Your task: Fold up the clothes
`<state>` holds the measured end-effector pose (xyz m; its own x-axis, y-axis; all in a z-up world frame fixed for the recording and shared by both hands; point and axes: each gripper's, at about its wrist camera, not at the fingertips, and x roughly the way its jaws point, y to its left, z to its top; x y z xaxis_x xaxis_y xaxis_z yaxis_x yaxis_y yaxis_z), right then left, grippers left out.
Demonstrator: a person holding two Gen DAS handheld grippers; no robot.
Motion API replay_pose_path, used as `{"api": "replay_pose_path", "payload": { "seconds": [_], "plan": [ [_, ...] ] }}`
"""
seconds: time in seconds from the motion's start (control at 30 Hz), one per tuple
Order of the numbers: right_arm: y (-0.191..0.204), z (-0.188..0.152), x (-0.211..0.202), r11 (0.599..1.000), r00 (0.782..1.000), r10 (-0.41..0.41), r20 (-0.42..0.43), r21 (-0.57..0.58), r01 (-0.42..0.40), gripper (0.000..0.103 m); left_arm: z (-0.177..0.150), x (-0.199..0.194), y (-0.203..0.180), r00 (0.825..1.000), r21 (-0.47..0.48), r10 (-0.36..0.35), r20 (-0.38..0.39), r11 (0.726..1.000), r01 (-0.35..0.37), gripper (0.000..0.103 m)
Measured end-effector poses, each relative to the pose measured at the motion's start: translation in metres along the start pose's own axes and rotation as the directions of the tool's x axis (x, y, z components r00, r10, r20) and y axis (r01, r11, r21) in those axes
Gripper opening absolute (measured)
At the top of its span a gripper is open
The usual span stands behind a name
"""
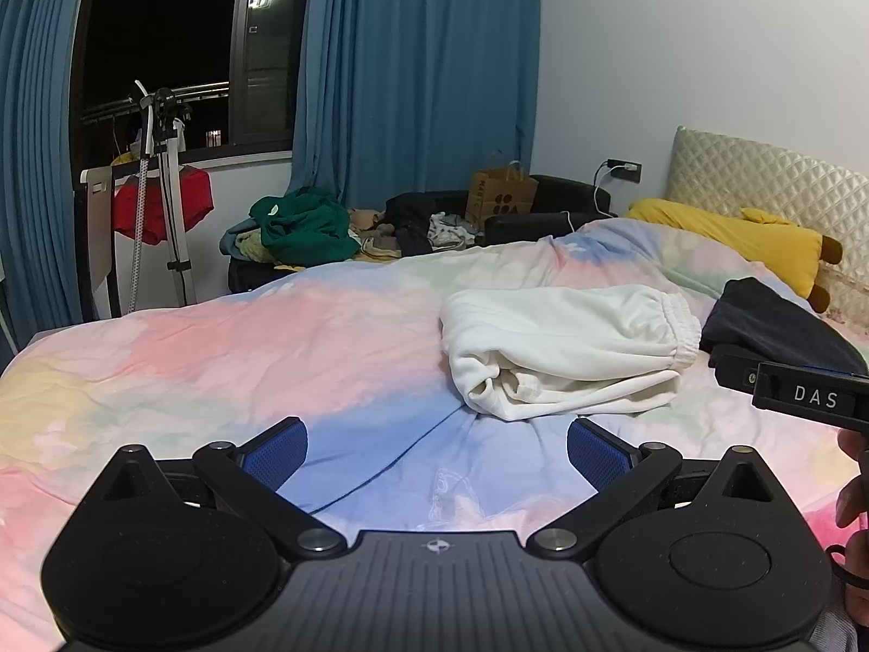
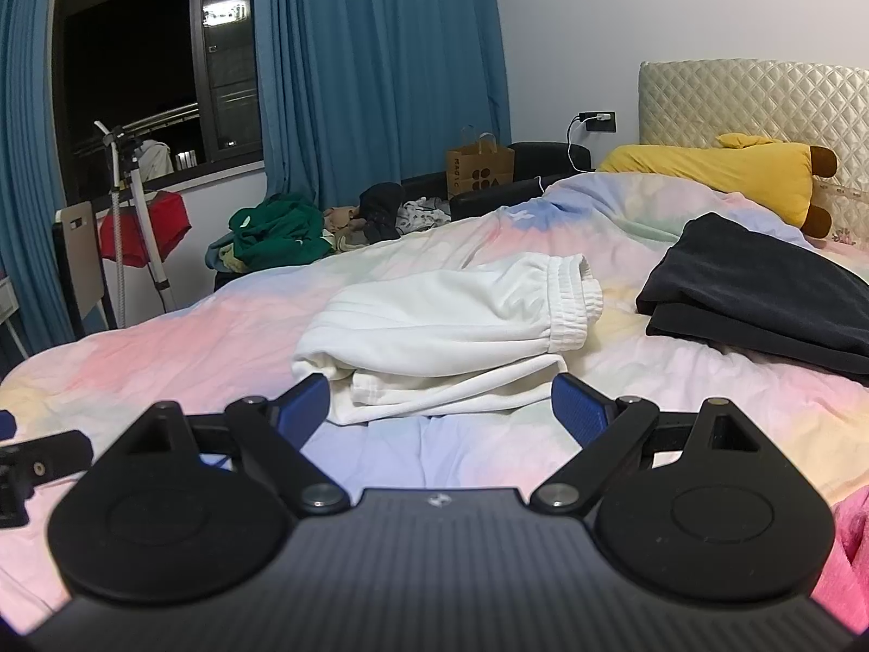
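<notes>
Folded white pants on a soft, rainbow-colored bed, with both grippers wide apart and holding nothing.

The bed cover (image 2: 217, 337) is the biggest thing: smooth cloth with gentle wrinkles, in pink, blue, yellow and pale green patches. On it lie the white pants (image 2: 451, 326), thick and fuzzy, folded into a fat bundle. The bundle's long side runs left to right, and its stretchy, crinkled waistband points right, toward a folded dark garment (image 2: 760, 293) just beside it. That dark cloth is cut off at the picture's edge. A bit of pink cloth (image 2: 852, 543) peeks in at the right edge; it is hard to tell what it is. The left gripper (image 1: 437, 453) and right gripper (image 2: 440, 407) are hard black plastic with bumpy blue pads, both just in front of the pants.
</notes>
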<state>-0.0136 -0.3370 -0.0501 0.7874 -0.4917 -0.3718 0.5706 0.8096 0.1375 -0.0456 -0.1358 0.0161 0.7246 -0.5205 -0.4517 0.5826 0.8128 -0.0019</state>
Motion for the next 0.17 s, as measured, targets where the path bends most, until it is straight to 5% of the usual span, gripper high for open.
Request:
{"api": "replay_pose_path", "payload": {
  "seconds": [0.17],
  "plan": [
    [0.0006,0.0005,0.0009,1.000,1.000,-0.003,0.000,-0.007,0.003,0.090,0.0000,0.0003,0.0009,1.000,-0.003,0.000,0.000,1.000,0.000,0.103]
  ]
}}
